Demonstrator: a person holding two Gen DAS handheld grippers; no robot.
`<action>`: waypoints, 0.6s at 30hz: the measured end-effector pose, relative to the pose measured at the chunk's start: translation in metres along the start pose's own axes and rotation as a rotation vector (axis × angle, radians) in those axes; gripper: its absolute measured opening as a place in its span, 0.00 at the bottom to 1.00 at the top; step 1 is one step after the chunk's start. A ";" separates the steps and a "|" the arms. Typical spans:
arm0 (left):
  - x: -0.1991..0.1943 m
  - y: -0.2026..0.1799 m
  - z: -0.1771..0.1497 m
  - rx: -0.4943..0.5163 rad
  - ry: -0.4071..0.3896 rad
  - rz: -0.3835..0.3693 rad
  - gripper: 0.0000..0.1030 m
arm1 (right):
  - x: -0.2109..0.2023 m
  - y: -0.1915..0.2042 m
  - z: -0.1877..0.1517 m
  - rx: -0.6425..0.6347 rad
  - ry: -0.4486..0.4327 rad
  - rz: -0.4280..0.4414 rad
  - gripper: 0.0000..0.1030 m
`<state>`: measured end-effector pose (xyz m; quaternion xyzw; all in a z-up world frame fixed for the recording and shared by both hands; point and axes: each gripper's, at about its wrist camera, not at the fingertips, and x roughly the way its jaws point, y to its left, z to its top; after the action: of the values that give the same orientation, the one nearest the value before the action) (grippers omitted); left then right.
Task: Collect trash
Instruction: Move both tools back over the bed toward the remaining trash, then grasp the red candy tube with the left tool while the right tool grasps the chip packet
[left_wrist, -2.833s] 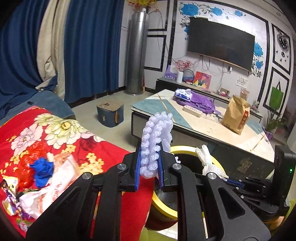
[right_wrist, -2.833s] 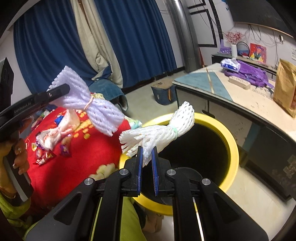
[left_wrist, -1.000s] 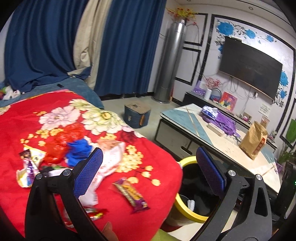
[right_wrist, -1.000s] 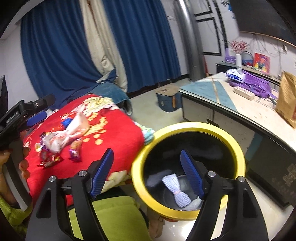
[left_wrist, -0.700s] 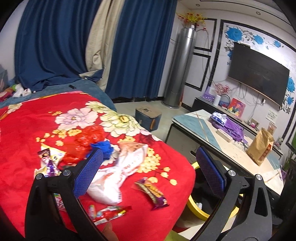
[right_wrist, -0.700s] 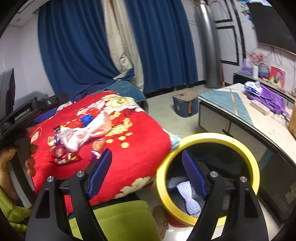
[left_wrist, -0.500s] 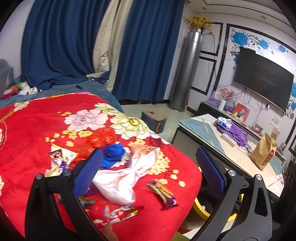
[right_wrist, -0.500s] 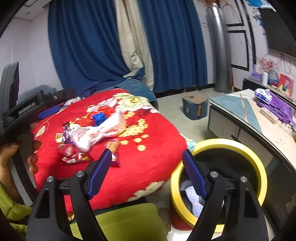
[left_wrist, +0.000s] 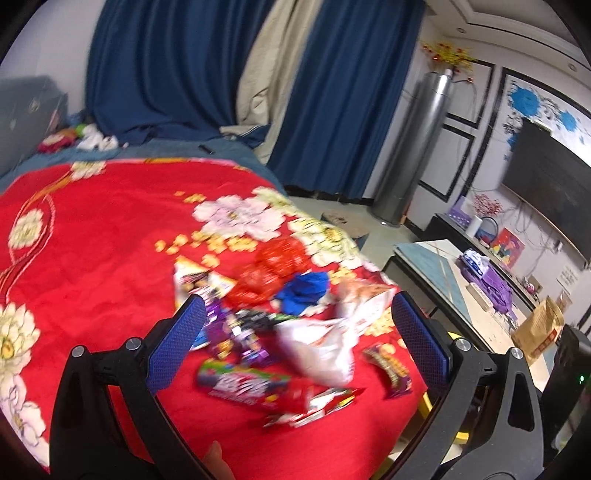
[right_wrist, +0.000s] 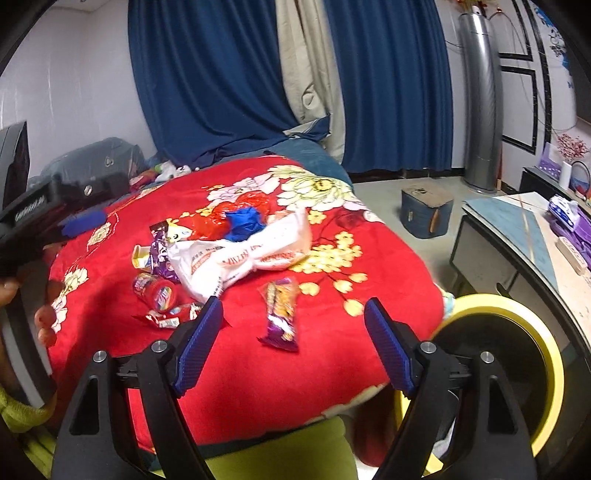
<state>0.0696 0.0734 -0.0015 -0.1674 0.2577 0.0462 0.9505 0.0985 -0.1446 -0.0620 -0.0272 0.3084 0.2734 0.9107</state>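
Both grippers (left_wrist: 295, 332) (right_wrist: 293, 338) now over blurred wrappers (left_wrist: 242, 384)

Your left wrist camera looks down along its open fingers (left_wrist: 183, 339) at the red blanket (left_wrist: 92, 266), close above the trash pile (left_wrist: 295, 332) at frame centre. Your right wrist camera sits farther back, facing the same blanket (right_wrist: 332, 350) with the pile (right_wrist: 240, 258) mid-frame and the yellow bin (right_wrist: 546, 350) lower right. Both views share the pile, blanket and curtains (left_wrist: 177, 66).
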 end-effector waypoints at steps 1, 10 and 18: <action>0.000 0.004 -0.002 -0.007 0.008 0.005 0.90 | 0.004 0.003 0.002 -0.006 0.003 0.001 0.74; 0.001 0.048 -0.019 -0.090 0.109 0.020 0.90 | 0.036 0.016 0.011 -0.041 0.037 0.007 0.74; 0.014 0.069 -0.041 -0.207 0.231 -0.046 0.75 | 0.053 0.014 0.005 -0.018 0.062 -0.001 0.69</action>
<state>0.0500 0.1244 -0.0625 -0.2744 0.3554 0.0310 0.8930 0.1289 -0.1058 -0.0862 -0.0438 0.3340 0.2748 0.9005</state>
